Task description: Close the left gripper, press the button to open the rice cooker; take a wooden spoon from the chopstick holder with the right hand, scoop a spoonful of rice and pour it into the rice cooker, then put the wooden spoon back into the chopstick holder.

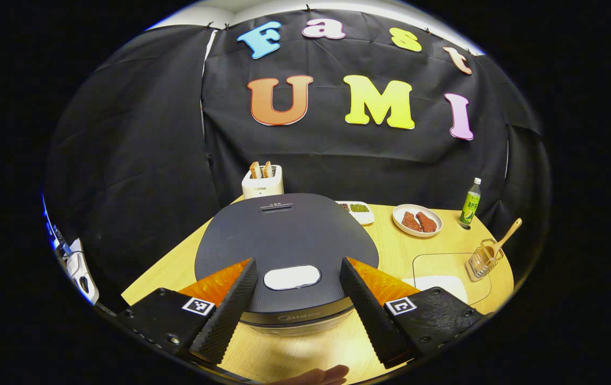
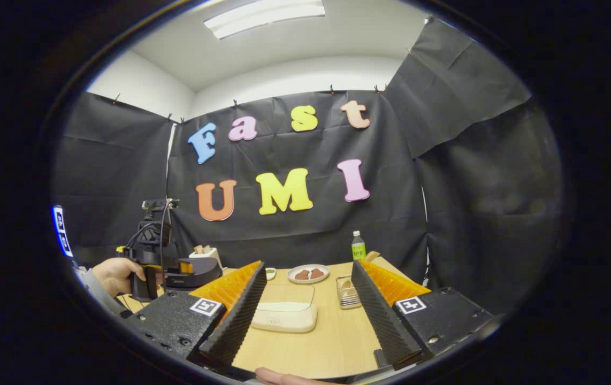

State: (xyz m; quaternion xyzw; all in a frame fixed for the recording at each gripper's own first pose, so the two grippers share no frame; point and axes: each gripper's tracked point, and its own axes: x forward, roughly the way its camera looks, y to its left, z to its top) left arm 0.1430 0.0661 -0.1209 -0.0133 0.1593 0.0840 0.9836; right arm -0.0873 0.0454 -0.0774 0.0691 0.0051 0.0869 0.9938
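The left gripper [image 1: 298,299] hangs with its fingers spread wide, straddling the pale button [image 1: 291,277] on the closed rice cooker [image 1: 284,240] just ahead and below, so it is the nearer hand, while the right gripper [image 2: 310,313] waits open.

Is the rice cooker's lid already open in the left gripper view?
No, the rice cooker lid lies flat and shut, with the open left claw straddling its front button.
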